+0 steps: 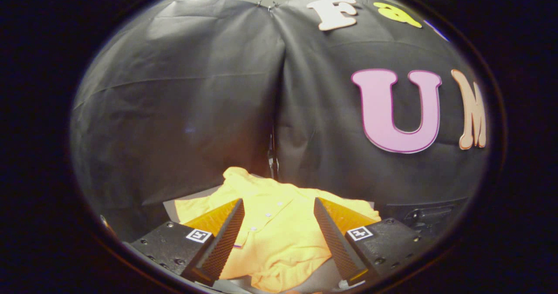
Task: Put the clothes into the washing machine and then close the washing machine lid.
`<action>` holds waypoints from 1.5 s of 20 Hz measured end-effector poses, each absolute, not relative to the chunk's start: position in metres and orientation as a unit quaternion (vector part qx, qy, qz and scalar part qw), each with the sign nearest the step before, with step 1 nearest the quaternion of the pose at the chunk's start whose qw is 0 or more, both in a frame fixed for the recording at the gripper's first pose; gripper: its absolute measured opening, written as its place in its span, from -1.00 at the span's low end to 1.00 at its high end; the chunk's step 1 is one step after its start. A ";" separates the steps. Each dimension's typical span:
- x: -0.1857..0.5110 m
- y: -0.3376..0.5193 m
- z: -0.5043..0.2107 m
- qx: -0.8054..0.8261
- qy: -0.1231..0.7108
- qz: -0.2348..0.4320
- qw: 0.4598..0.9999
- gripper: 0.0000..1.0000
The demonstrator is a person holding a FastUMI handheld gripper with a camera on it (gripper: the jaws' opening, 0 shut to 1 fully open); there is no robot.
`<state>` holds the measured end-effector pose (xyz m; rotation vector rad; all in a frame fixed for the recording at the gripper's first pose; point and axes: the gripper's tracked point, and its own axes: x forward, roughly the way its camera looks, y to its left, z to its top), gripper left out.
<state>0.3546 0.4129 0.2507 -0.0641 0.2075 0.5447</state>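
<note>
Nothing's gone in yet, I'd say: the yellow shirt [274, 237] lies crumpled on the table [172, 207], low in the frame, between the fingers of the gripper [278, 209], whose jaws stand apart, gripping nothing. Loading and lid-closing remain.

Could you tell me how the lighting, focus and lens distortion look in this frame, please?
In the gripper view, the yellow shirt is brightly lit, nearly washed out, with faint folds; the black cloth wall stays dim, with soft sheen on its creases; fisheye curvature bows the wall's seams; the open gripper straddles the shirt, its fingers sharp and ridged.
</note>
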 end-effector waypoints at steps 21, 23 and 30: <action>0.348 0.456 0.173 -0.058 0.297 0.313 0.900 0.24; 0.342 0.463 0.171 -0.054 0.298 0.324 0.896 -0.35; 0.342 0.439 0.184 -0.090 0.264 0.288 0.916 -0.95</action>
